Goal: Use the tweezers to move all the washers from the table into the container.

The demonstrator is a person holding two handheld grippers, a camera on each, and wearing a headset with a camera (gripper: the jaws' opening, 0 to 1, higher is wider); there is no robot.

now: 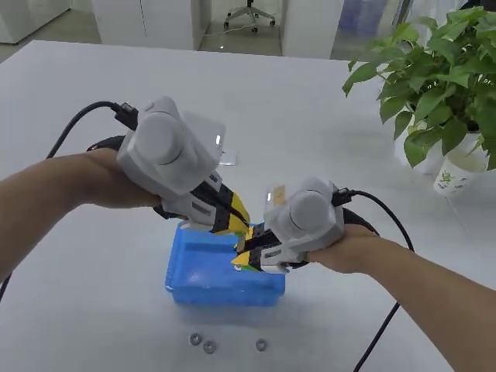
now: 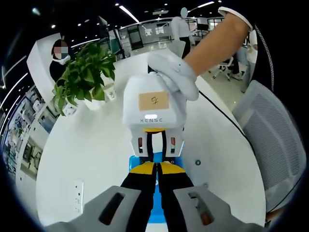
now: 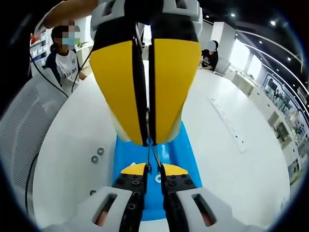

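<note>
While left gripper (image 1: pixel 238 222) and right gripper (image 1: pixel 245 260) clamp jaws on tweezers (image 3: pixel 151 155) above the container (image 1: pixel 225 293), table (image 1: pixel 93 294) around lies open. Three washers (image 1: pixel 208 346) near container wall.

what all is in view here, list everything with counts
table: one, white, under everything
box: one, blue, open, on the table
washers: three, silver, on the table in front of the box; what looks like one more inside it
tweezers: one pair, thin metal, over the box
plant: one, green, white pot, far right of the table
socket strip: one, white, on the table
office chair: one, beyond the table
left tongs: black, yellow tips, closed on the tweezers
right tongs: black, yellow tips, facing the left pair
left hand, right hand: one round each tool
</note>
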